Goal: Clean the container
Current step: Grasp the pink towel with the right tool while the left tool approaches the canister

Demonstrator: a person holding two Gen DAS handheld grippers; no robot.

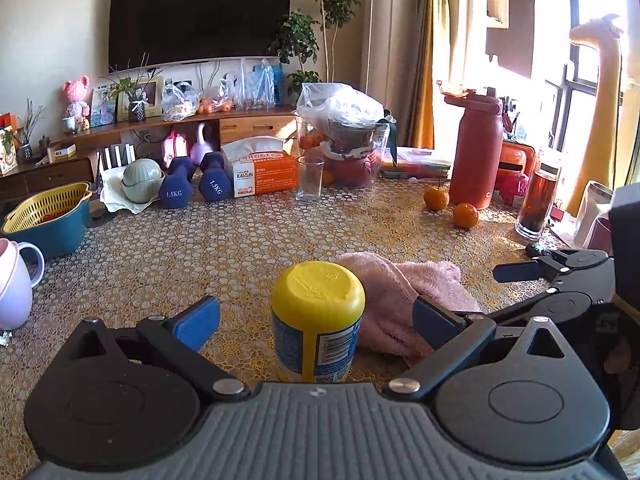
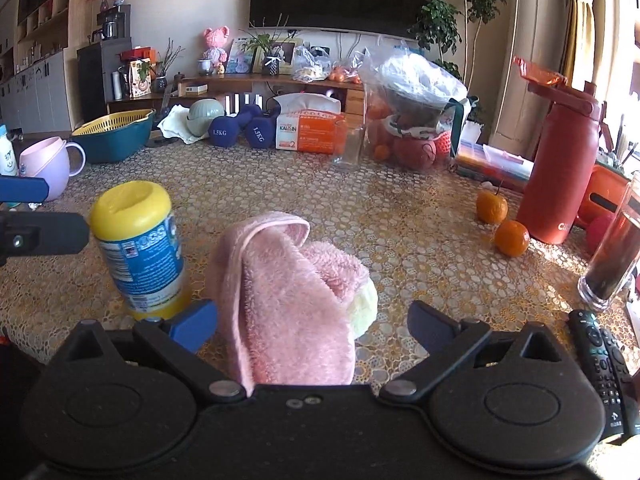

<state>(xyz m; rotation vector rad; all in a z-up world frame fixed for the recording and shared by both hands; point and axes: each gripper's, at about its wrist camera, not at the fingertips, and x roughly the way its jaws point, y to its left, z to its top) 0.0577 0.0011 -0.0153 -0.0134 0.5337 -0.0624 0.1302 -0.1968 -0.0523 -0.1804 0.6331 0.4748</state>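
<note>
Container (image 1: 318, 320), a yellow-capped tub with a blue and white label, stands upright on the worktop (image 1: 240, 240) directly between the fingers of the left gripper (image 1: 316, 322). Those fingers (image 1: 198, 320) are spread wide, one blue pad on each side of the tub and neither touching it. Nothing is held on that side yet.

In the right wrist view the pink towel (image 2: 288, 300) lies bunched on the worktop between the fingers of the right gripper (image 2: 314, 326). These fingers (image 2: 194, 326) are also wide apart; the towel runs back under the gripper body, so whether cloth brushes the frame I cannot tell, but the pads are clear of it. A pale yellow patch shows at the towel's edge, toward the right pad. The container stands just outside the left pad in this view, close beside the towel.

My reading is that both grasps are about to be made. For the left side, closing squarely on the labelled wall, below the cap, should give a firm hold; the smooth label may slip if the pads catch only the cap's rounded shoulder. Keeping the tub upright while closing matters, since an off-centre squeeze could tip it toward the towel. For the right side, pinching a thick fold rather than a single loose edge would give a pad of cloth wide enough to wipe with. The oranges (image 2: 502, 226) and remote (image 2: 604, 364) lie well off beyond the right pad, out of the way.
</note>
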